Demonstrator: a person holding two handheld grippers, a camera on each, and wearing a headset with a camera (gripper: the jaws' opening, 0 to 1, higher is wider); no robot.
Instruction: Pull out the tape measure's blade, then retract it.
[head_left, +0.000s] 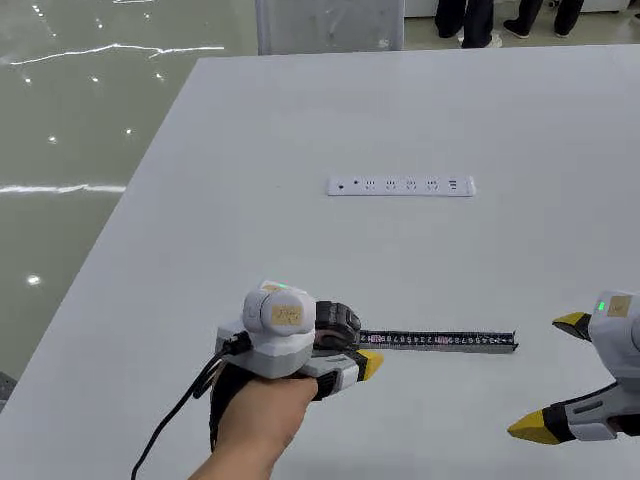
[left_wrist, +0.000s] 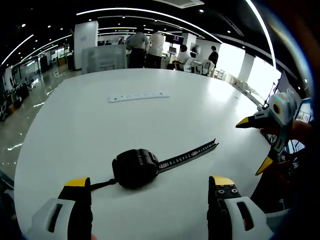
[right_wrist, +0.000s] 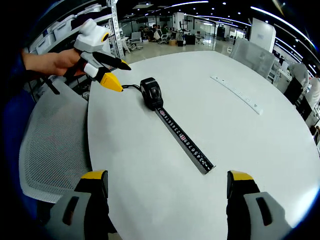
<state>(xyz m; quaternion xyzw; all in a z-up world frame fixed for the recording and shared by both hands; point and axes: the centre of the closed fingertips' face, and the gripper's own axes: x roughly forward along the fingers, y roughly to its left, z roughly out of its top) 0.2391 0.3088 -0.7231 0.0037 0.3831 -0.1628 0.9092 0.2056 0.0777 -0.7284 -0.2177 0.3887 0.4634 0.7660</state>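
The left tool (left_wrist: 148, 182) has its yellow-tipped jaws spread wide and grips nothing. The black tape measure case (left_wrist: 134, 167) sits on the white desk (left_wrist: 100, 125) just ahead of it, in the gap between the jaws. The black blade (left_wrist: 187, 156) lies drawn out flat toward the frame's right, and the white numerals along it are too small to read. The right tool (right_wrist: 167, 176) is also wide apart, with the blade's end ahead of it and clear of both jaws. A white power strip (head_left: 400, 186) lies at the centre of the head view.
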